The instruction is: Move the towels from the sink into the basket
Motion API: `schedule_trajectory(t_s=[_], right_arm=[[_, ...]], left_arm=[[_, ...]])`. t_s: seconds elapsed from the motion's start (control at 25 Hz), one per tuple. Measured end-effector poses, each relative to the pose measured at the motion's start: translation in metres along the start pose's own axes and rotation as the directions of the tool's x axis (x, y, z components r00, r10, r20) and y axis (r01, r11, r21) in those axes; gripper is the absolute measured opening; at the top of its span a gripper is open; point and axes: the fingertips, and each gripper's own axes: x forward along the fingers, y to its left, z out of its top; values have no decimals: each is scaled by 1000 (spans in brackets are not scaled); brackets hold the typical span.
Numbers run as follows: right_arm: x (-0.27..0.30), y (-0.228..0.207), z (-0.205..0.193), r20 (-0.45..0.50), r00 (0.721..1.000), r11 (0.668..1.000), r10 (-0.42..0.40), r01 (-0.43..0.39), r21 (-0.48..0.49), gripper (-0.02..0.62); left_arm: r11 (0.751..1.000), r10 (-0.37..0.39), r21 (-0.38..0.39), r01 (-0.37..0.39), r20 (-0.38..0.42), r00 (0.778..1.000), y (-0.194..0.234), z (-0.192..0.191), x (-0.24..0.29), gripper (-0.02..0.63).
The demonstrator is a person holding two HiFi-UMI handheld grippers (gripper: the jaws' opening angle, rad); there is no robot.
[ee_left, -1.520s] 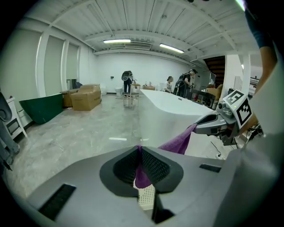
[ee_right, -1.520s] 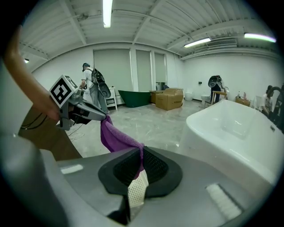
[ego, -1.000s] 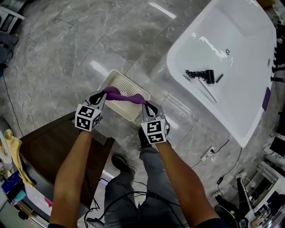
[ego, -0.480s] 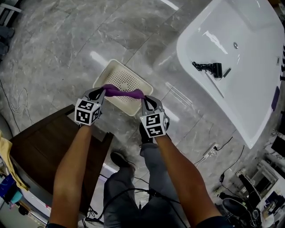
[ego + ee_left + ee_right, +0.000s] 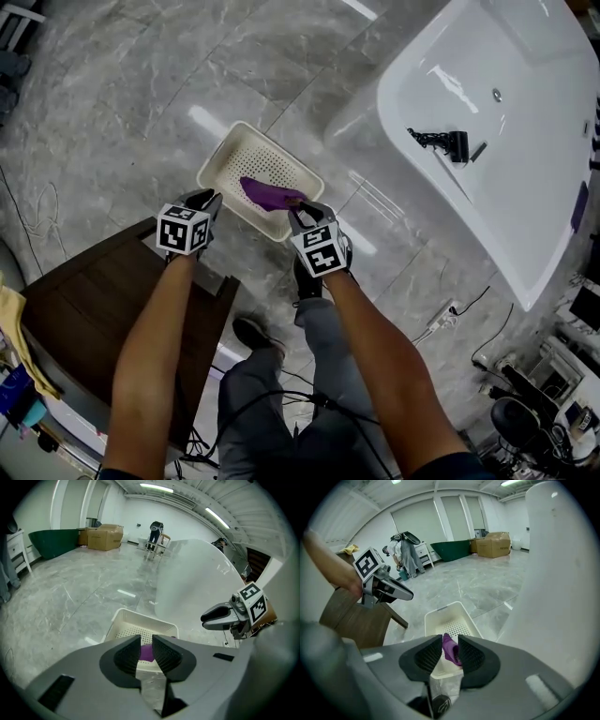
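Observation:
A white perforated basket (image 5: 225, 161) stands on the grey marble floor. A purple towel (image 5: 268, 194) lies crumpled in its near right part. My left gripper (image 5: 210, 199) hovers over the basket's near left corner. Its jaws are opening and nothing is between them; in the left gripper view the towel (image 5: 147, 652) shows below, inside the basket (image 5: 140, 618). My right gripper (image 5: 296, 210) is at the basket's near right corner, its jaws opening too. One end of the towel (image 5: 450, 648) still hangs loose between them, above the basket (image 5: 446, 611).
A large white sink (image 5: 506, 187) fills the upper right, with a black plug on a chain (image 5: 439, 142) in it. A dark wooden table (image 5: 84, 300) sits at lower left under my left arm. Cables (image 5: 450, 323) lie on the floor at right.
Both grippers held the purple towel stretched between them over the basket. Both jaws have since opened, and the towel has dropped into the basket's right part.

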Motion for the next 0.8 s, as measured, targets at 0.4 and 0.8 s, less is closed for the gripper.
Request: schedule_trajectory(t_s=[0.4, 0.8], right_arm=[[-73, 26, 66, 46, 999, 1000, -9, 10, -24, 101], [-237, 79, 225, 318, 947, 999, -48, 54, -9, 11]], left_arm=[[1000, 1, 29, -4, 105, 994, -29, 77, -88, 65], [996, 15, 78, -52, 409, 912, -81, 200, -284, 9]])
